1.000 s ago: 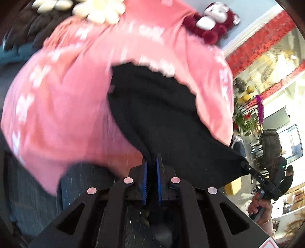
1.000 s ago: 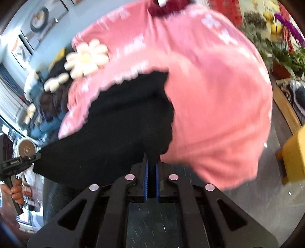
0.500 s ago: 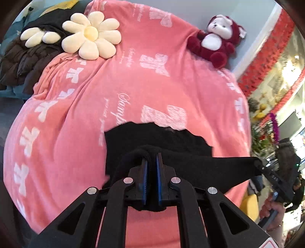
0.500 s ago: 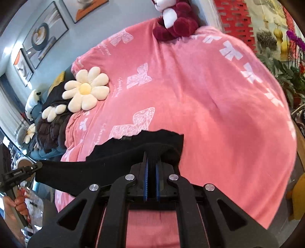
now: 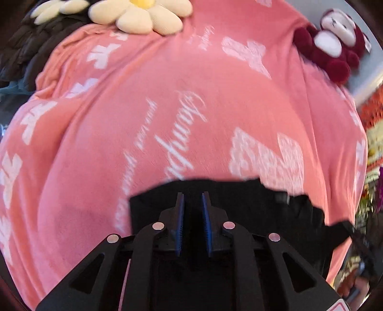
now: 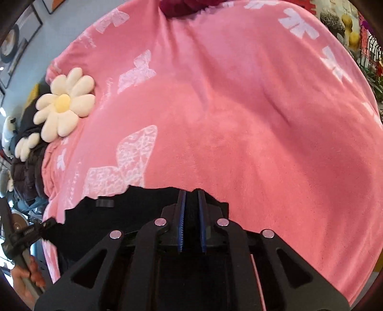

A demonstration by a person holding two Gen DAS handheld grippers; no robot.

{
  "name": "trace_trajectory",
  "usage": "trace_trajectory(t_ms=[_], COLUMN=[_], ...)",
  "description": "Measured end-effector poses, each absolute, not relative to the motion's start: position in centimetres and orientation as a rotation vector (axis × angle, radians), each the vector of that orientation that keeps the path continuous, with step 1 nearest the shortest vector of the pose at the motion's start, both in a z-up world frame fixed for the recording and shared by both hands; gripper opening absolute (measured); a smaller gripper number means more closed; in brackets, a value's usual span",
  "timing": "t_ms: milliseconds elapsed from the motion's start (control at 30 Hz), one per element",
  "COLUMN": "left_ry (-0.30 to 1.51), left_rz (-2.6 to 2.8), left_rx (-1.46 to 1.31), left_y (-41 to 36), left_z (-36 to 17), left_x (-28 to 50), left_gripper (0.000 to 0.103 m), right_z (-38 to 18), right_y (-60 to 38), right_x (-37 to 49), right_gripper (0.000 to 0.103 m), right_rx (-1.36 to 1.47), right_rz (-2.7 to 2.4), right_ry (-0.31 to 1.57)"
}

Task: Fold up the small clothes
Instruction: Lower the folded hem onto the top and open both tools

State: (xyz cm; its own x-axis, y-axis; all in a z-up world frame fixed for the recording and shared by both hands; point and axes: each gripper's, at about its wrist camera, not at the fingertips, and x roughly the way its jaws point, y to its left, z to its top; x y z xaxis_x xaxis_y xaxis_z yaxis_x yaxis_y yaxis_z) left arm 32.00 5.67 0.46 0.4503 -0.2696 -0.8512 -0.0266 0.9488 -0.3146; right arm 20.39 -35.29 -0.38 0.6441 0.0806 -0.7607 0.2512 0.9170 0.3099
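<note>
Black garment (image 5: 251, 205) lies on the pink blanket (image 5: 191, 107), on its near part, well short of the flower cushion (image 5: 143, 14). Left gripper (image 5: 193, 203) — fingers spread slightly, over the garment's top edge. Right gripper (image 6: 190, 203) — fingers likewise parted, black cloth between them.

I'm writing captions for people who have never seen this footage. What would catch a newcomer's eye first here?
The big pink blanket with white bows fills both views. On its near edge lies a black garment, with the left gripper and right gripper over it, fingers slightly apart. A cream flower cushion sits at the blanket's far left, a dark red plush toy at its far right.
</note>
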Motion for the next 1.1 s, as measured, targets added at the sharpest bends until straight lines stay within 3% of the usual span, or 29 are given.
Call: trace_trajectory(t_ms=[67, 100, 133, 400, 533, 733, 867, 1033, 1100], left_ry=[1.052, 1.035, 1.025, 1.173, 1.167, 1.005, 1.021, 1.126, 1.182], left_rz=[-0.174, -0.180, -0.185, -0.366, -0.349, -0.213, -0.225, -0.242, -0.221], left_rx=[-0.316, -0.295, -0.268, -0.211, -0.104, -0.190, -0.219, -0.268, -0.302], left_y=[6.6, 6.9, 7.0, 3.8, 0.3, 1.4, 4.2, 8.0, 9.1], left_z=[1.9, 2.5, 2.8, -1.0, -2.9, 2.4, 2.4, -1.3, -3.1], left_x=[30.7, 29.4, 28.2, 20.8, 24.9, 33.1, 30.6, 23.2, 20.7], left_gripper=[0.038, 0.058, 0.060, 0.060, 0.060, 0.060, 0.060, 0.060, 0.060], right_z=[-0.6, -1.1, -1.9, -6.4, -5.2, 0.5, -0.9, -5.0, -6.0], right_y=[-34.0, -33.4, -32.8, -28.8, -30.5, -34.9, -34.3, -34.3, -34.7], right_x=[18.0, 17.0, 16.0, 15.5, 22.7, 26.0, 20.2, 10.9, 8.9], right_gripper=[0.011, 0.011, 0.011, 0.011, 0.007, 0.012, 0.035, 0.038, 0.045], right_rx=[0.353, 0.326, 0.311, 0.259, 0.262, 0.374, 0.311, 0.309, 0.335], right_rz=[-0.053, -0.036, -0.016, 0.080, 0.028, -0.084, -0.093, -0.132, -0.135], right_ry=[0.889, 0.908, 0.934, 1.051, 1.018, 0.874, 0.884, 0.962, 0.991])
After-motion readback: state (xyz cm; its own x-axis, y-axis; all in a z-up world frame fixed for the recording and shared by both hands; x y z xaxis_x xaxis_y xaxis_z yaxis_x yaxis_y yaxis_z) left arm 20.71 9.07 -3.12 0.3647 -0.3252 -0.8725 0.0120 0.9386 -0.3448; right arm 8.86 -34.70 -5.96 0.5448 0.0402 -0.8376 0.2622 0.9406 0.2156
